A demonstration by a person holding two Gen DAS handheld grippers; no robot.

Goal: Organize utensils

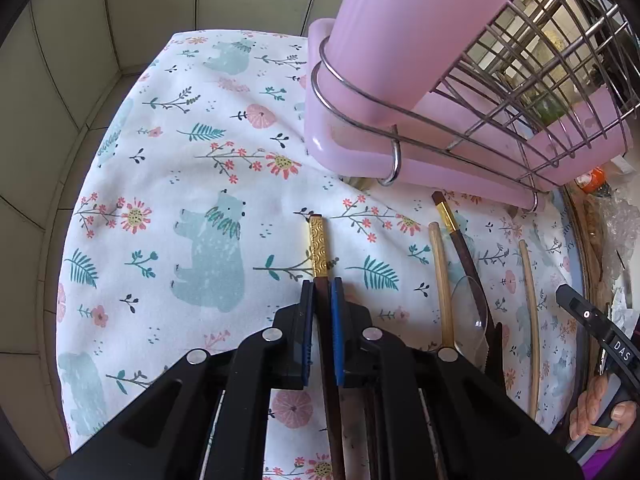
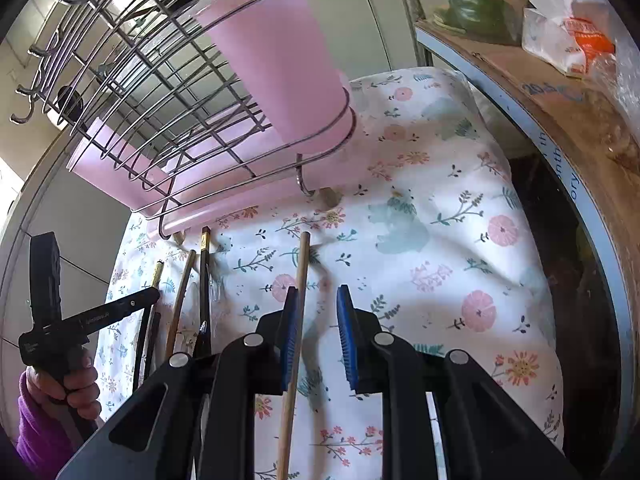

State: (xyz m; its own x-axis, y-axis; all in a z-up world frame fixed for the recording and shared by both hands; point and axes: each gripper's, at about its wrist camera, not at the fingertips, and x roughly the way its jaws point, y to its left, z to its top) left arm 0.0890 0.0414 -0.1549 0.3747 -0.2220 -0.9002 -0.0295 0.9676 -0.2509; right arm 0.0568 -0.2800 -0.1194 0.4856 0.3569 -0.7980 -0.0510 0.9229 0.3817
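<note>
The dark chopstick with the gold-patterned end [image 1: 320, 252] lies on the flowered cloth [image 1: 192, 168] that covers the desk, and the left tongs [image 1: 322, 304] are closed on its dark shaft – both blue pads press against it, with the gold end sticking out past them toward the far side. These tongs point steeply down at the cloth.

To the right of that chopstick, in the left wrist view, lie a pale wooden chopstick [image 1: 440, 280], a second dark chopstick with a gold band [image 1: 452, 224], a clear plastic spoon [image 1: 472, 316] resting across it, and another pale wooden chopstick [image 1: 530, 312] further right.

That last one runs between the pads of the right tongs [image 2: 318, 332], which stand partly open: the stick [image 2: 298, 320] sits against the left pad, while the right pad is clear of it with a gap between. These tongs also tilt downward over the cloth.

At the far side stands a wire rack [image 1: 520, 80] carrying a pink cutlery cup [image 1: 384, 40] over a pink drip tray [image 1: 420, 160].

In the right wrist view the left hand [image 2: 72, 388], in a purple sleeve [image 2: 36, 440], grips the handle of its tool at the lower left. Along the right edge sits a cardboard box [image 2: 560, 92] with a plastic bag [image 2: 572, 32] on it.
</note>
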